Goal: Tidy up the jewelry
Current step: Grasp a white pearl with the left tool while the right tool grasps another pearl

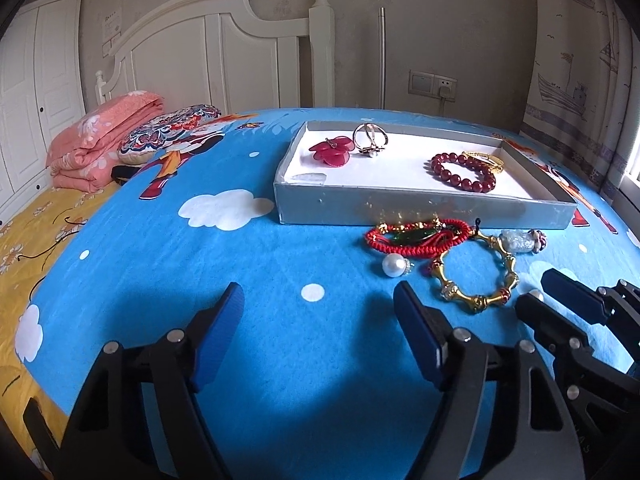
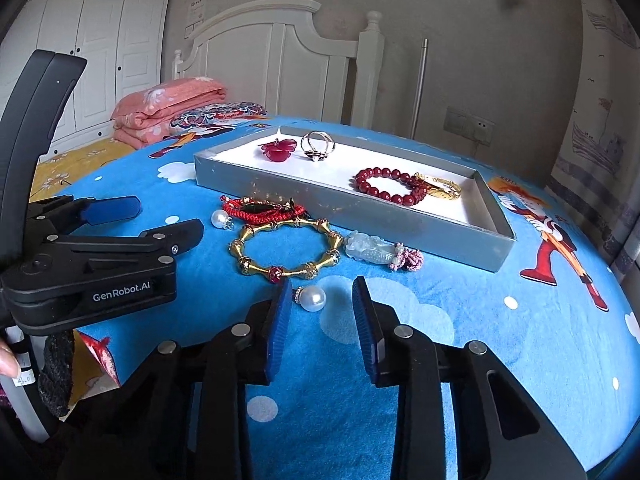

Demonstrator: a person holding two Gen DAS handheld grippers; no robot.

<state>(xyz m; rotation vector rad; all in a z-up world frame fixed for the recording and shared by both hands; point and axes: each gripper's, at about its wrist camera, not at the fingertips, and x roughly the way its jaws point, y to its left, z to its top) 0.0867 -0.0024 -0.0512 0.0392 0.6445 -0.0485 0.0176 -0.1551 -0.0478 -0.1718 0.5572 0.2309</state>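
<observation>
A grey tray on the blue bedspread holds a red flower clip, silver rings, a red bead bracelet and a gold piece. In front of it lie a red cord necklace, a gold bangle, a pale jade pendant and two pearl earrings. My left gripper is open and empty, left of the bangle. My right gripper is open, with one pearl earring between its fingertips.
Folded pink quilt and a patterned pillow lie at the bed's head by the white headboard. Curtain hangs at the right. The left gripper's body shows at the left of the right wrist view.
</observation>
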